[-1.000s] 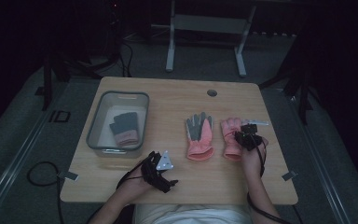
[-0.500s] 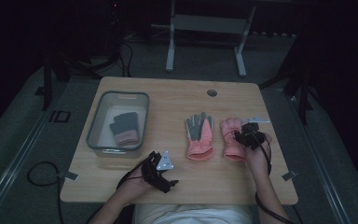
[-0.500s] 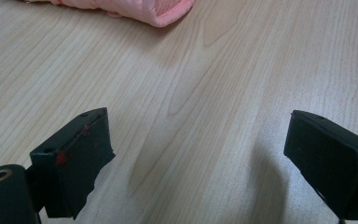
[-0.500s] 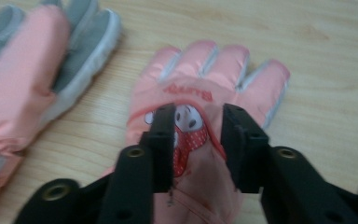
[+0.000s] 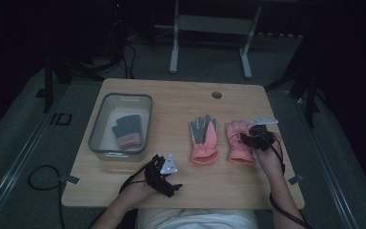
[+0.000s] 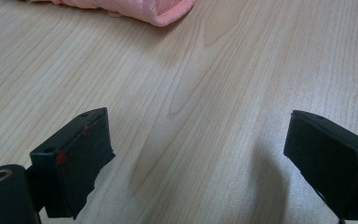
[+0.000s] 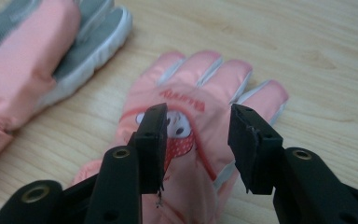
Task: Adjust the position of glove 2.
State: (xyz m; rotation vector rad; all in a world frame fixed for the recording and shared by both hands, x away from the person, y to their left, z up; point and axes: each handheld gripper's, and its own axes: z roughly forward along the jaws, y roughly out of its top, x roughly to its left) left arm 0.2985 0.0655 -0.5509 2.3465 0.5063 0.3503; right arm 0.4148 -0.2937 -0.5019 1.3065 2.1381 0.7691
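Two pink gloves lie side by side on the wooden table (image 5: 171,100). The left glove (image 5: 203,138) shows its grey palm; the right glove (image 5: 237,145) lies back up with a printed patch. My right gripper (image 5: 257,136) hovers over that right glove (image 7: 205,88). Its jaws have just been opening and now stand apart, my right gripper (image 7: 198,121) open, pads clear of the fabric below. My left gripper (image 5: 167,180) rests near the table's front edge. It is wide open (image 6: 200,126) over bare wood, with a pink glove cuff (image 6: 158,11) farther off.
A clear bin (image 5: 96,138) stands on the table's left half and holds a dark grey glove (image 5: 126,130) with a pink cuff. A round hole (image 5: 216,94) sits near the table's far edge. The grey-palmed glove (image 7: 37,51) lies left of my right jaws.
My right gripper's jaws have parted above the right pink glove, and the hand has barely shifted. The left hand has stayed still.
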